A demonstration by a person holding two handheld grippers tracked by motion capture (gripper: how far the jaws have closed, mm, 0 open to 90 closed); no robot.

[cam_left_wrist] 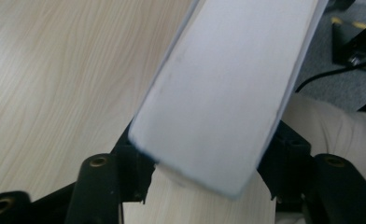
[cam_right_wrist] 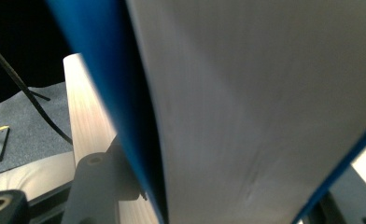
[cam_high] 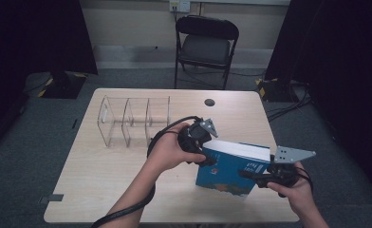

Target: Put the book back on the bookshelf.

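The blue book [cam_high: 231, 168] stands raised off the table [cam_high: 103, 175], its left end clamped between the left gripper [cam_high: 204, 159] jaws, its right end between the right gripper [cam_high: 250, 176] jaws, whose grip I cannot tell. The clear rack [cam_high: 132, 121] beyond waits unfilled; slotting remains.

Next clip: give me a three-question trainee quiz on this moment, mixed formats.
1. True or false: the blue book lies flat on the table.
2. What stands left of the left tool? A: clear acrylic organizer; B: mug; C: lamp
3. Fill in: the book sits between the jaws of ___ tools.

Key: 1 false, it is held up, tilted. 2 A. 3 both; the right tool is at its near right edge.
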